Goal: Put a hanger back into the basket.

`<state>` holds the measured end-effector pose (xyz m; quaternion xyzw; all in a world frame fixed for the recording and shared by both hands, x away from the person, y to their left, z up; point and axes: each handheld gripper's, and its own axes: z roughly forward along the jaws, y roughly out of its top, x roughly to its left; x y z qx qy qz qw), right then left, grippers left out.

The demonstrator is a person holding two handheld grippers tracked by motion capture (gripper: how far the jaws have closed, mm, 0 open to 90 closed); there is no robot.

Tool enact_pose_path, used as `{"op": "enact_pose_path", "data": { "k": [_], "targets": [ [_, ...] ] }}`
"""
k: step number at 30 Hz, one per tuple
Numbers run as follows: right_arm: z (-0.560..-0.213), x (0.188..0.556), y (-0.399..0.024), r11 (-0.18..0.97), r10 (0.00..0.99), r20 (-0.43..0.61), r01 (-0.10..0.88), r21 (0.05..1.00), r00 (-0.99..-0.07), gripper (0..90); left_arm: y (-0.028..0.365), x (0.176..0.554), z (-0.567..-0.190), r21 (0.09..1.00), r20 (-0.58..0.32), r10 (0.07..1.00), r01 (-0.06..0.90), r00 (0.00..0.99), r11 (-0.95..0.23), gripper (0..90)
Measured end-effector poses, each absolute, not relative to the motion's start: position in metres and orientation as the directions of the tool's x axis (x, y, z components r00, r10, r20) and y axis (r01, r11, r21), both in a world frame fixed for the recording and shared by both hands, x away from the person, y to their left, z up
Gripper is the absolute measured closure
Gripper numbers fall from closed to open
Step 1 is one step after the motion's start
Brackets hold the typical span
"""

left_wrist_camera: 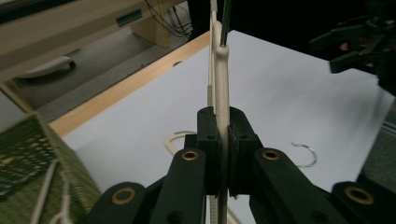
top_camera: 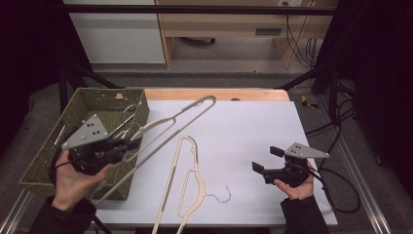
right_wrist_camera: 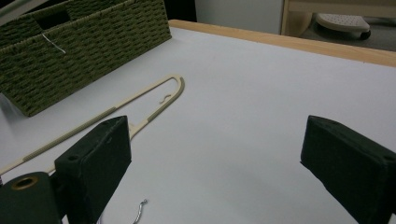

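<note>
Cream plastic clothes hanger [top_camera: 168,124]: clamped between left gripper [left_wrist_camera: 223,140] jaws, raised beside left basket.
Right gripper [top_camera: 265,160]: jaws wide, empty.

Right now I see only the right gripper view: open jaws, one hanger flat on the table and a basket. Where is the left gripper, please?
Observer: The left gripper is raised beside the basket, at the left of the high view.
Operator: Does it hold something?
Observer: Yes. Its jaws are shut on a second hanger, cream like yours, lifted clear of the table.
Operator: And my flat hanger, does it lie fully on the table?
Observer: No. In the high view the flat hanger reaches past the near edge of the white surface, toward the person.
</note>
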<state>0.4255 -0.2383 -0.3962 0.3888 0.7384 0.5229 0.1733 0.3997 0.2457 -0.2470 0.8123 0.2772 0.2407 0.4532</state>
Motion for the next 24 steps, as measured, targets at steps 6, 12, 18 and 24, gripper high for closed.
{"op": "enact_pose_path", "data": {
  "k": [6,12,18,24],
  "targets": [
    [-0.397,0.426,-0.239,0.15,0.758,0.151,0.395,0.907,-0.634,8.8,0.278,0.417,-0.23,0.87,0.168,0.7,0.229,0.694,-0.436,85.9],
    [-0.397,0.426,-0.239,0.15,0.758,0.151,0.396,0.906,-0.634,8.6,0.309,0.432,-0.226,0.864,0.217,0.725,0.217,0.654,-0.454,85.9],
    [-0.398,0.427,-0.238,0.15,0.76,0.152,0.398,0.905,-0.632,8.6,0.331,0.446,-0.234,0.85,0.263,0.739,0.213,0.62,-0.482,85.8],
    [-0.398,0.427,-0.238,0.151,0.758,0.155,0.4,0.904,-0.634,8.6,0.352,0.458,-0.249,0.819,0.302,0.746,0.239,0.594,-0.522,85.8]
  ]
}}
